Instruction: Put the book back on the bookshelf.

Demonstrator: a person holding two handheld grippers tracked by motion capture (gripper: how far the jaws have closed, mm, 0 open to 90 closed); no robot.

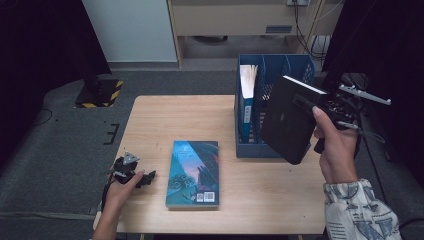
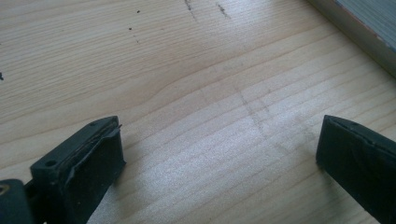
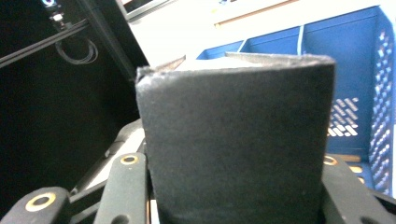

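A pale wooden table (image 1: pixel 150 120) stands on grey carpet, dark curtains to either side and a light cabinet beyond its far edge. The grain runs in long streaks, with a few scuffs and dark specks showing near the left gripper.

At the far right of the table sits a blue plastic file rack (image 1: pixel 300 67), its walls pierced with slots, divided into upright compartments; a blue-spined book (image 1: pixel 246 97) with white pages stands in the leftmost one.

A black book (image 1: pixel 287 120), matte and cloth-like with white page edges, hangs tilted in the air just in front of the rack's right half, above the table's right side. The right gripper (image 1: pixel 327 107) has it clamped: seen along its jaws, the book's thick edge (image 3: pixel 236 140) fills the gap and both jaws press its covers.

Flat on the table, left of the rack and nearer the front edge, lies a glossy teal paperback (image 1: pixel 193 172), back cover up.

The left gripper (image 1: pixel 145 177) rests at the table's front left corner, jaws spread wide over bare wood, holding nothing.
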